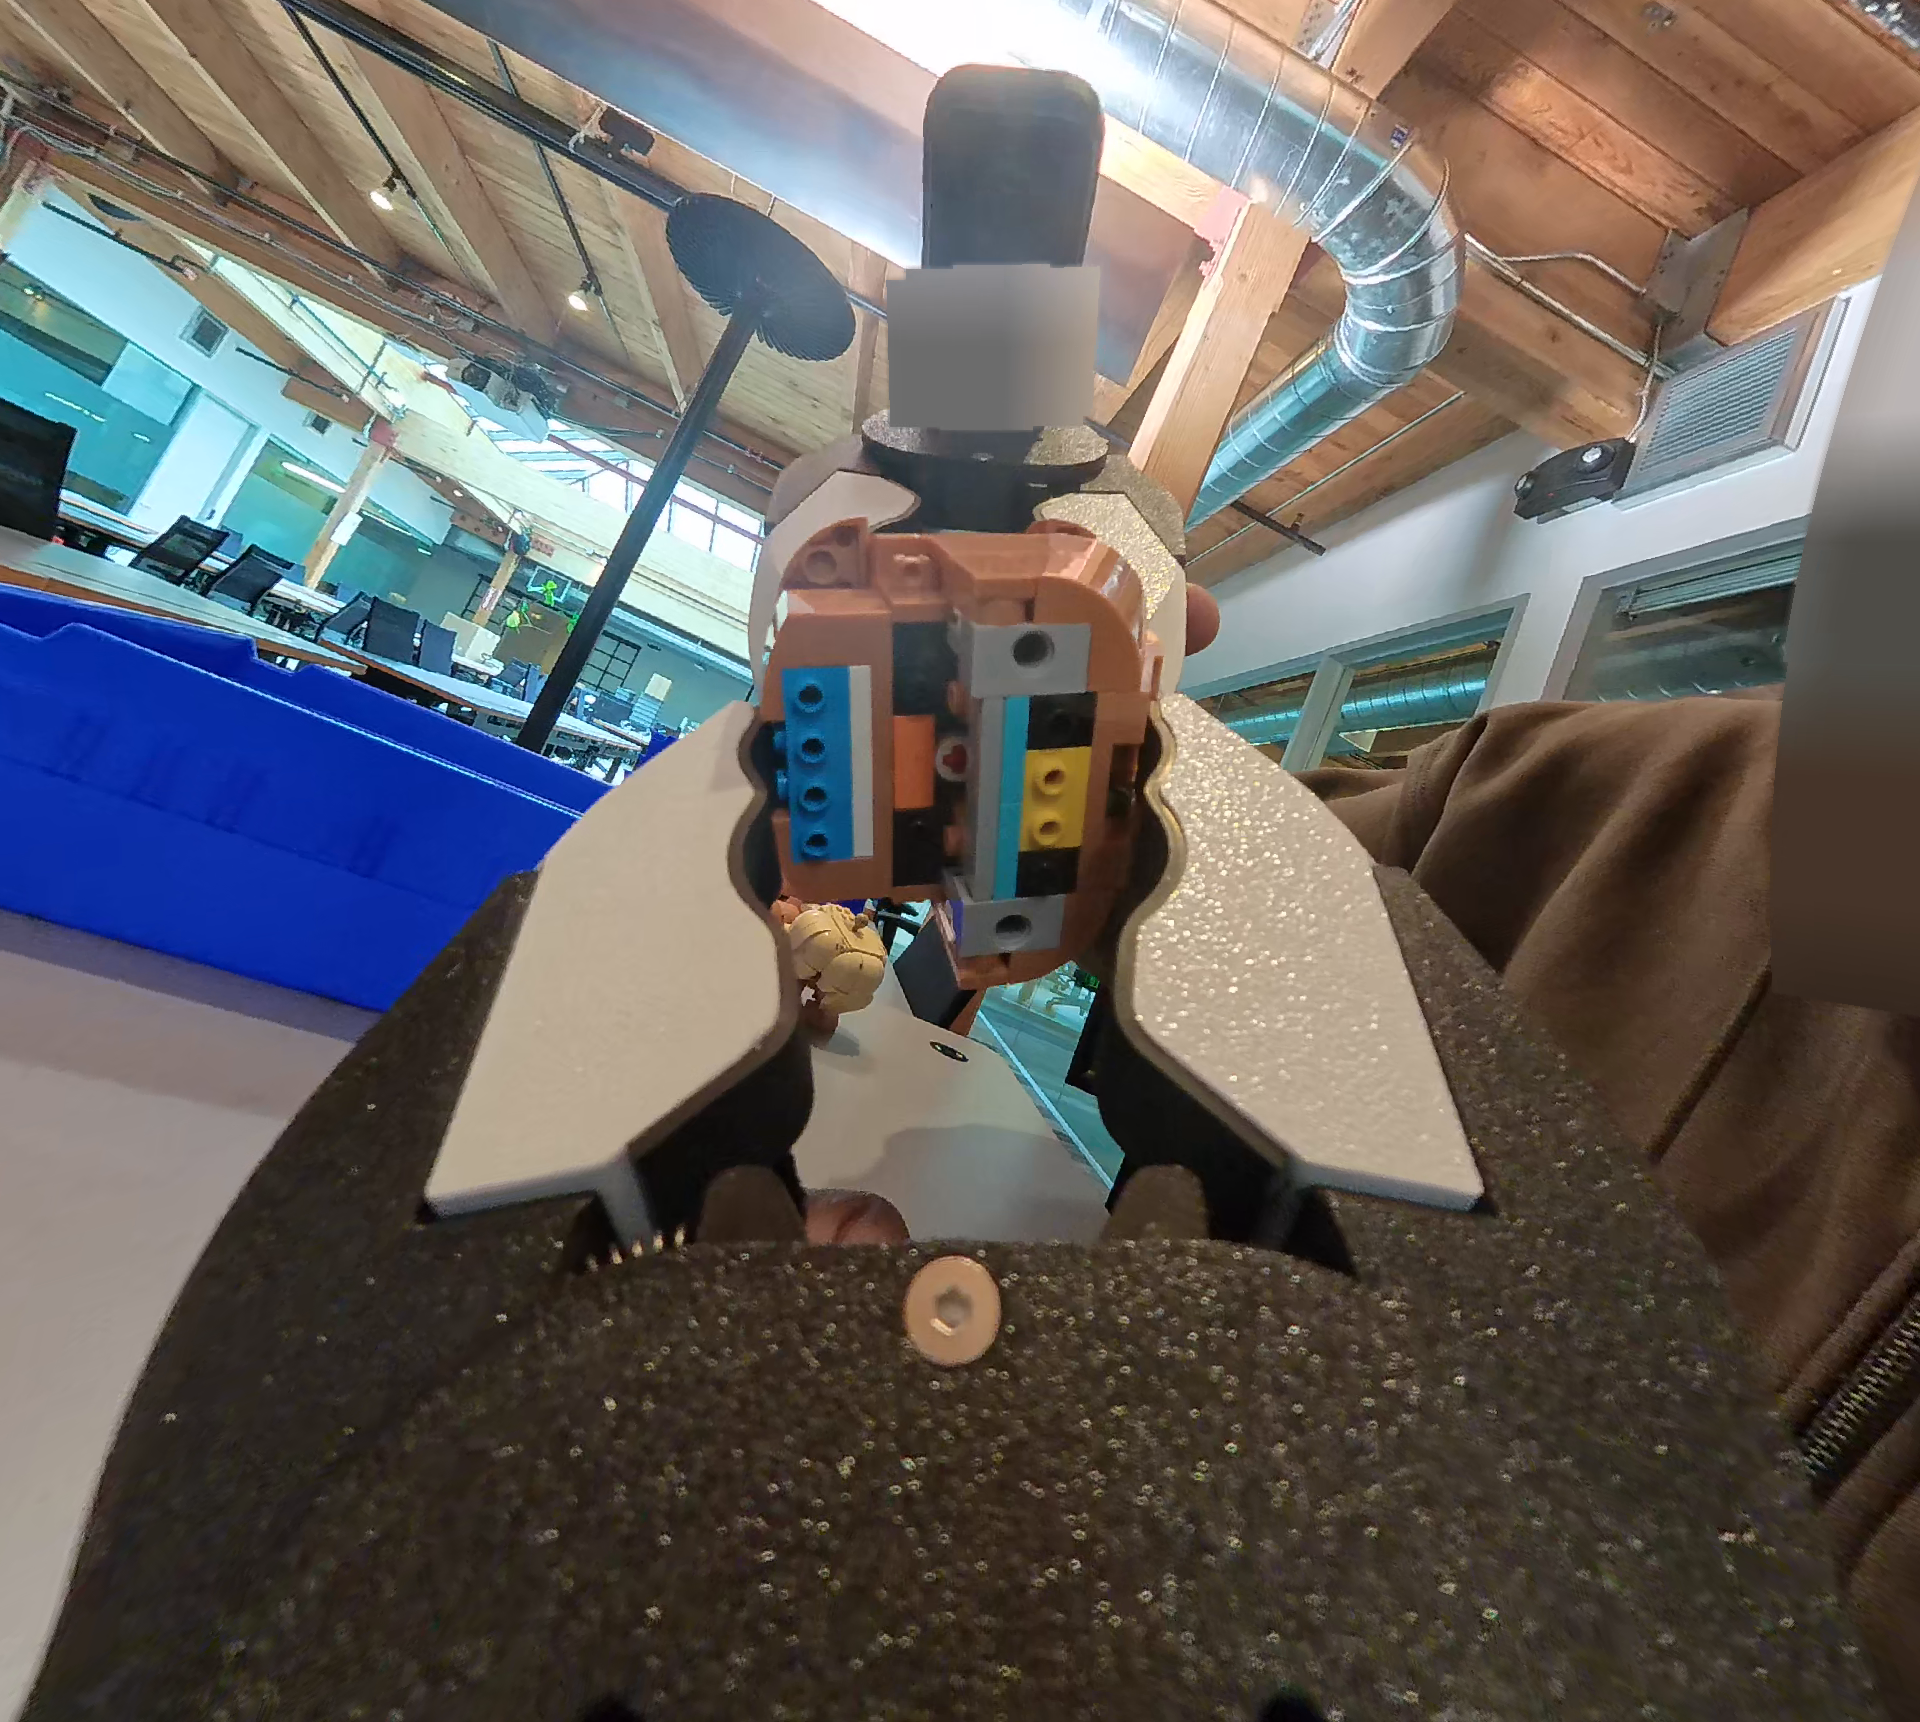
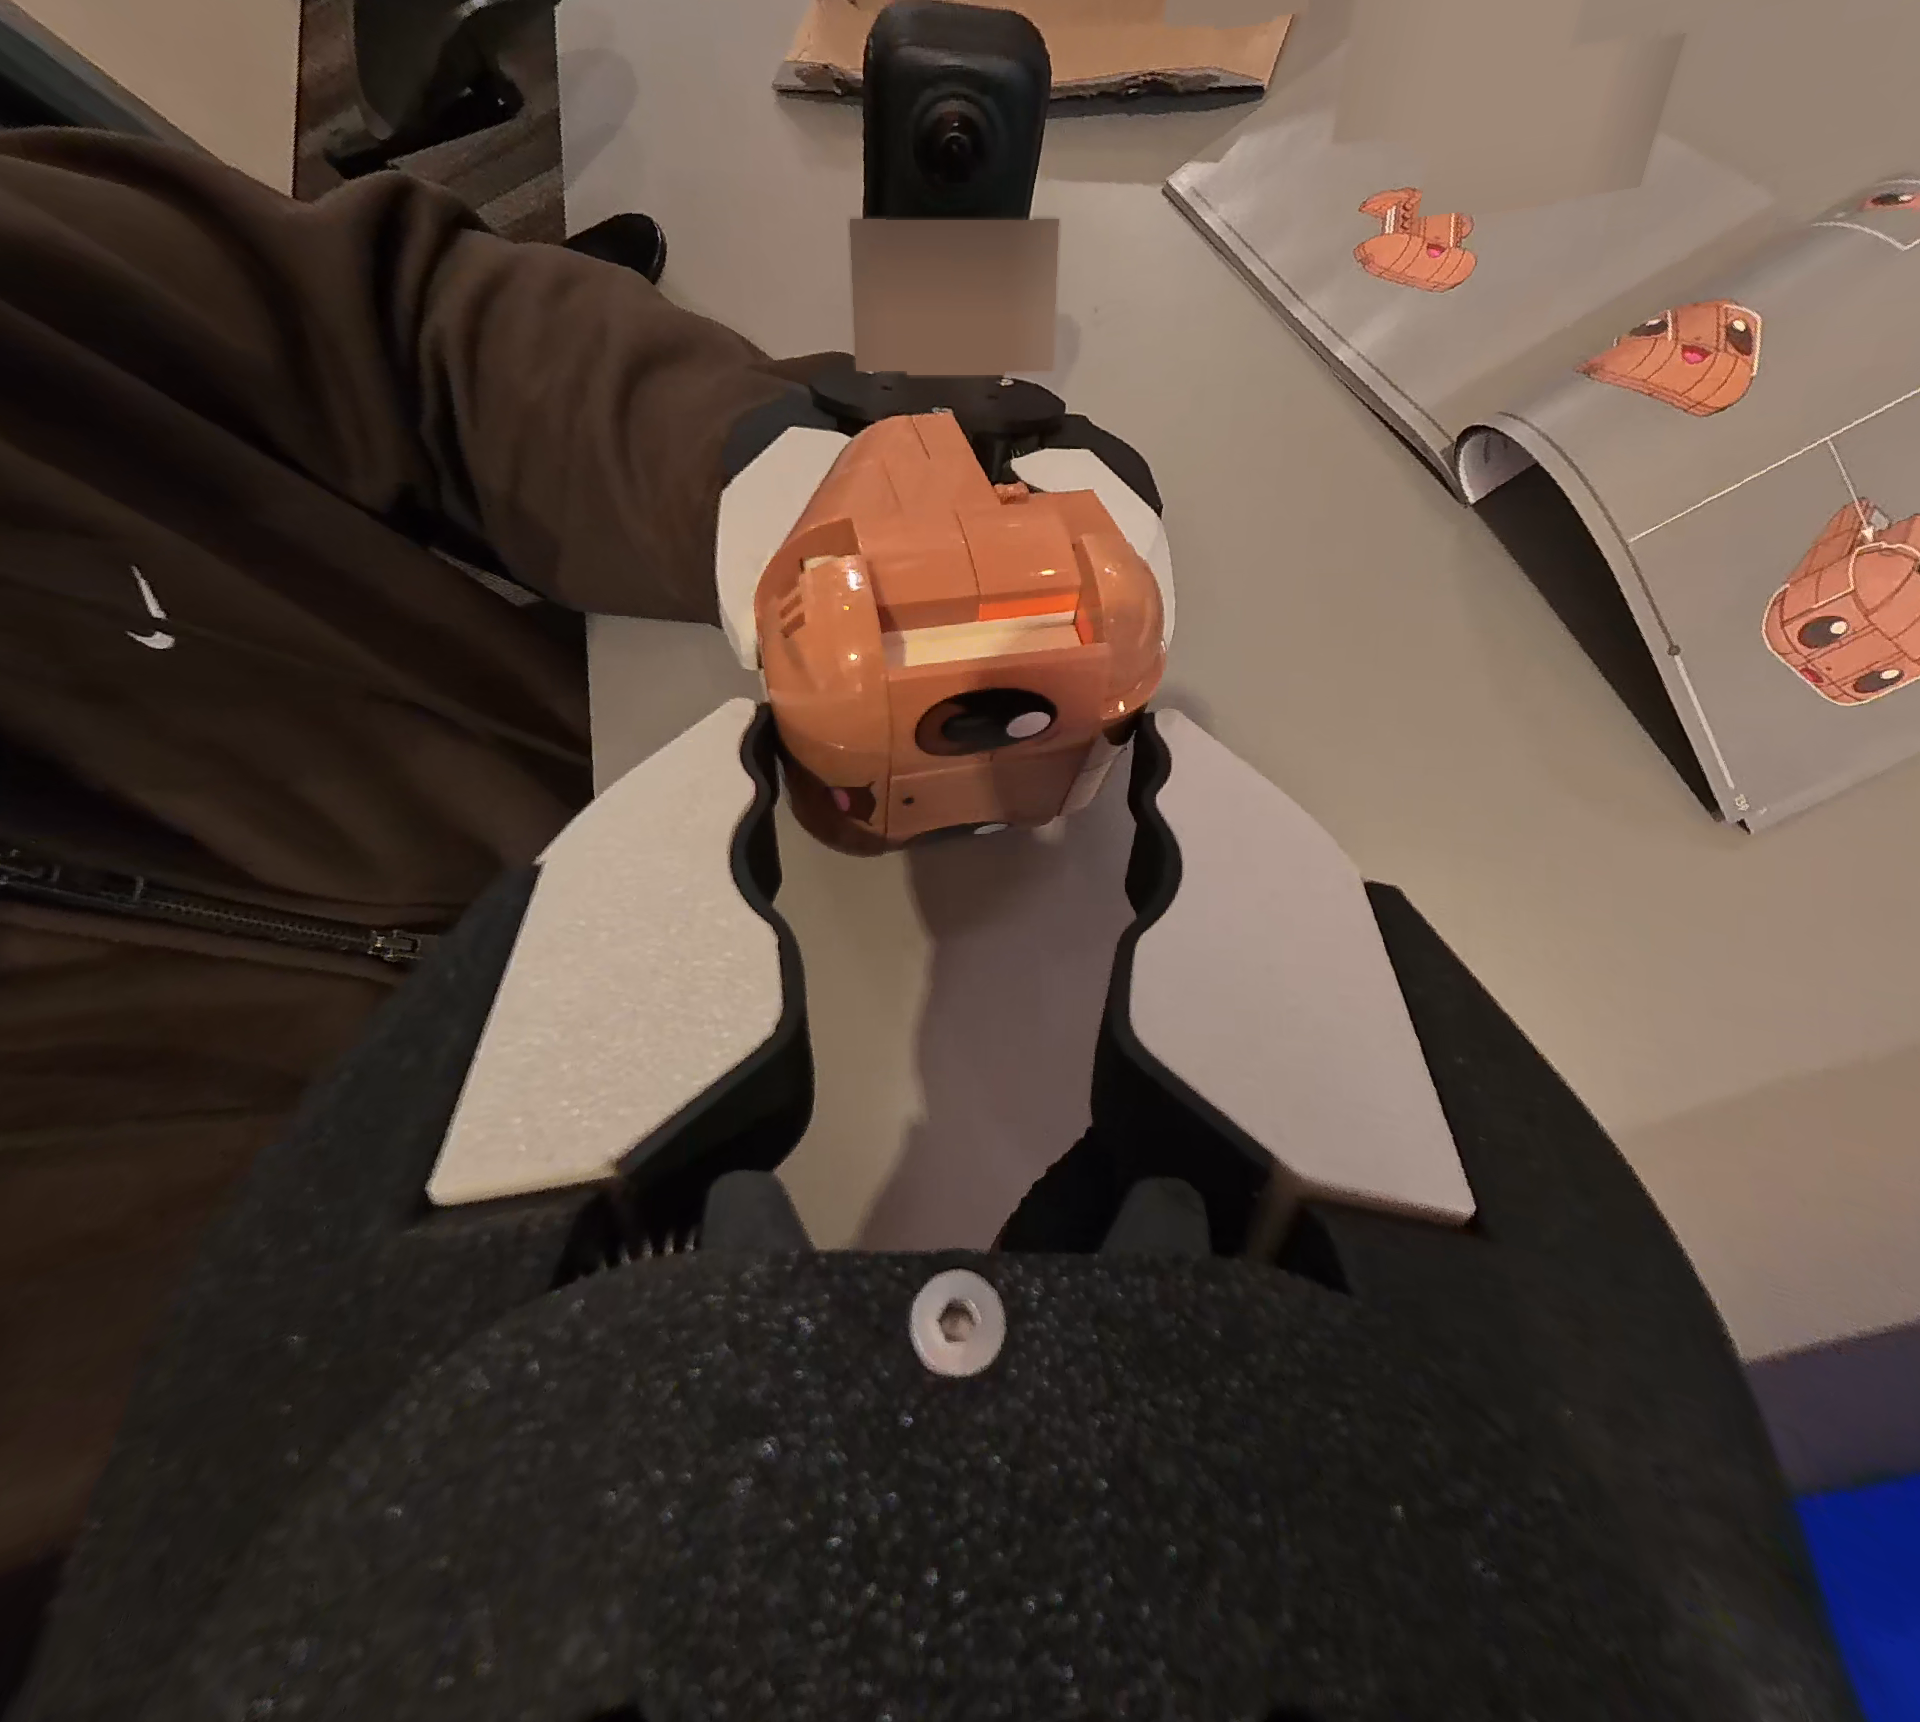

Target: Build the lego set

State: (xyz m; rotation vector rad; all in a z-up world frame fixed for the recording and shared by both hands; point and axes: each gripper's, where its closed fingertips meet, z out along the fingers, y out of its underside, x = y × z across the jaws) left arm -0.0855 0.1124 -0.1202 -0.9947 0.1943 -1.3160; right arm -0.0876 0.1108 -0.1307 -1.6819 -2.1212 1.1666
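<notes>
1. The lego head (image 1: 940, 742) is held in the air between the 2 grippers, which face each other tip to tip, so neither is nearer than the other.

2. The left gripper (image 1: 956, 768) is clamped on the head: in its own view the wavy inner edges of both fingers press the head's 2 sides. That view looks at the open underside, with a blue studded strip (image 1: 814, 777), a yellow brick (image 1: 1055, 797) and grey pieces along the middle.

3. The right gripper (image 2: 951, 758) meets the head (image 2: 956, 654) from the opposite side, looking down on its smooth brown shell and 1 black eye (image 2: 982, 722). Its fingers flank the lower edge of the head. The left finger looks to be touching; on the right a narrow gap may remain, so I cannot tell whether it truly grips.

4. The head's long axis runs roughly along the line joining the 2 grippers, with the exposed studs turned toward the left gripper's camera and the face turned toward the right one.

5. Judgement: the next move probably depends on which face gets presented. The open underside points up and away from the grey table (image 2: 1351, 997), so any piece would go on from that side.

6. The instruction booklet (image 2: 1621, 467) lies open on the table, well apart to the right.
</notes>
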